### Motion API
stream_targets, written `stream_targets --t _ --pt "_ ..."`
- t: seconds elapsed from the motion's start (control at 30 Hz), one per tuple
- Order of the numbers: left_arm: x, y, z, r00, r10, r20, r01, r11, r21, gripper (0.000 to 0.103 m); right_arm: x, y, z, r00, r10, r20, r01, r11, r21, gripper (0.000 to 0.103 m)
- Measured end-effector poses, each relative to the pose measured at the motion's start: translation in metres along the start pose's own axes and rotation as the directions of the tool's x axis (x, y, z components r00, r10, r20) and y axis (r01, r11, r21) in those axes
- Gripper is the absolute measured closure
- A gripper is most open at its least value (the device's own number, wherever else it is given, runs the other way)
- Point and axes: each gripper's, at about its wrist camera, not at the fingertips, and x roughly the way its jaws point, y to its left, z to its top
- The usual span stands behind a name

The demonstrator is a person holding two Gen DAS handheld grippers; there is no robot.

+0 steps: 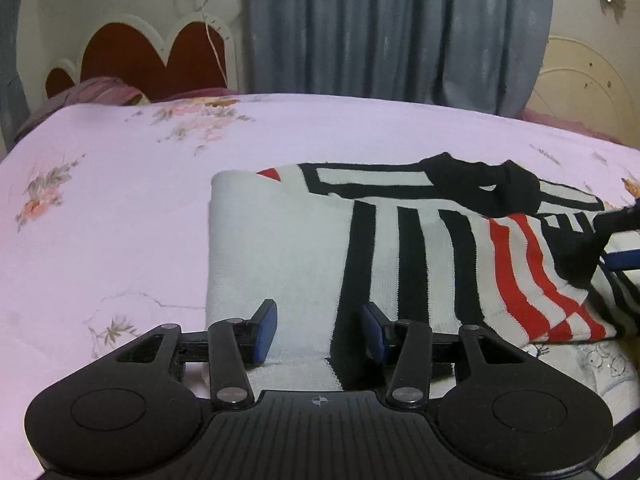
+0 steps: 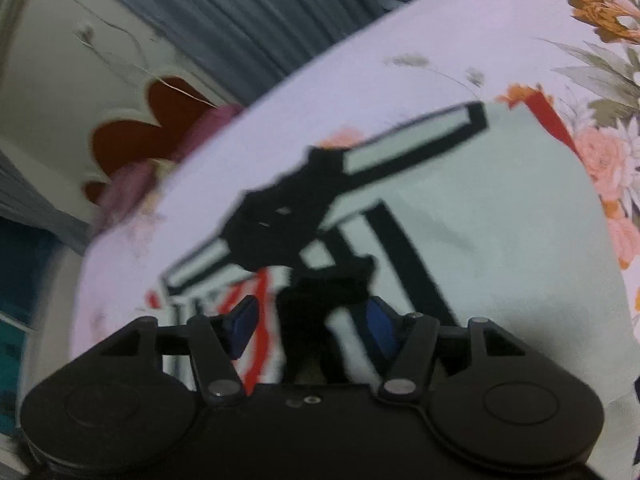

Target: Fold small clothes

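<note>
Two grippers hang over your sweater [image 1: 304, 248], which lies folded mid-bed [image 1: 120, 200]. Your left gripper [image 1: 320, 330] gapes over its near hem, gripping nothing; your right gripper [image 2: 312, 326] gapes above the collar [image 2: 280, 224], empty.

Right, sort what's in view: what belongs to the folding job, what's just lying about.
Belongs to the job:
- striped knit garment, partly folded on the bed
- left claw, open over its near edge
- right claw, open

Just lying about:
- floral bedsheet
- headboard
- grey curtain
- pink pillow
</note>
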Motion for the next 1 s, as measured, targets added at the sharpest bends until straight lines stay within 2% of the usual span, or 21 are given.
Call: stream_targets --t 0.03,0.13,0.2,0.27,0.33,0.4,0.47,0.5,0.53,0.6,0.7,0.8,0.83,0.9,1.0 --pt "0.0 0.0 0.0 1.0 -0.004 0.003 0.004 1.0 -0.003 0.057 0.004 -0.002 -0.001 1.0 -0.021 -0.005 0.021 1.0 -0.002 0.056" --pt "-0.001 0.006 0.0 1.0 -0.019 0.013 0.019 1.0 -0.014 0.057 0.005 -0.008 -0.003 0.998 -0.057 -0.014 0.057 0.998 -0.004 0.074" --pt "0.001 0.006 -0.001 1.0 -0.024 0.013 0.024 1.0 -0.003 0.057 0.004 -0.011 -0.005 0.997 -0.071 -0.019 0.071 0.997 -0.016 0.08" --pt "0.002 0.005 0.0 1.0 -0.026 0.013 0.026 1.0 0.006 0.057 0.002 -0.016 -0.005 0.998 -0.058 -0.018 0.058 0.998 0.001 0.08" --pt "0.005 0.003 0.002 1.0 -0.022 0.015 0.022 1.0 0.009 0.057 0.001 -0.021 -0.005 1.0 -0.024 -0.011 0.024 0.999 0.035 0.071" --pt "0.005 0.002 0.004 1.0 -0.022 0.023 0.022 1.0 0.003 0.057 0.004 -0.021 -0.005 1.0 -0.016 -0.023 0.016 0.999 0.031 0.071" --pt "0.006 0.001 0.005 0.999 -0.024 0.024 0.024 1.0 0.004 0.057 0.006 -0.014 -0.006 0.999 -0.033 -0.019 0.033 0.999 -0.022 0.076" --pt "0.007 -0.001 0.006 1.0 -0.019 0.024 0.019 1.0 0.008 0.057 0.007 -0.011 -0.007 0.999 -0.042 -0.011 0.041 0.998 -0.054 0.091" --pt "0.007 -0.002 0.007 0.999 -0.018 0.026 0.018 1.0 0.011 0.057 0.006 -0.008 -0.007 0.999 -0.037 -0.002 0.036 0.996 -0.085 0.093" --pt "0.005 -0.003 0.009 0.999 -0.027 0.039 0.026 1.0 0.009 0.057 0.001 -0.004 -0.007 0.999 -0.027 0.024 0.03 0.992 -0.126 0.094" --pt "0.0 -0.004 0.012 0.997 -0.037 0.069 0.036 0.999 0.008 0.057 -0.026 0.003 -0.006 0.993 -0.018 0.113 0.041 0.978 -0.204 0.095" --pt "0.007 -0.009 0.012 0.999 -0.048 0.025 0.047 0.998 0.037 0.057 -0.053 -0.002 -0.008 0.982 -0.045 0.183 0.094 0.958 -0.27 0.095" --pt "0.013 -0.012 0.011 0.999 -0.041 -0.004 0.041 0.998 0.055 0.057 -0.055 -0.009 -0.009 0.982 -0.071 0.175 0.118 0.955 -0.271 0.096" --pt "0.015 -0.015 0.009 1.0 -0.028 0.001 0.028 0.998 0.058 0.057 -0.048 -0.027 -0.013 0.981 -0.131 0.143 0.164 0.954 -0.252 0.1" --pt "0.015 -0.013 0.007 0.999 -0.034 0.007 0.034 0.999 0.041 0.057 -0.045 -0.042 -0.021 0.983 -0.139 0.117 0.163 0.96 -0.226 0.101"
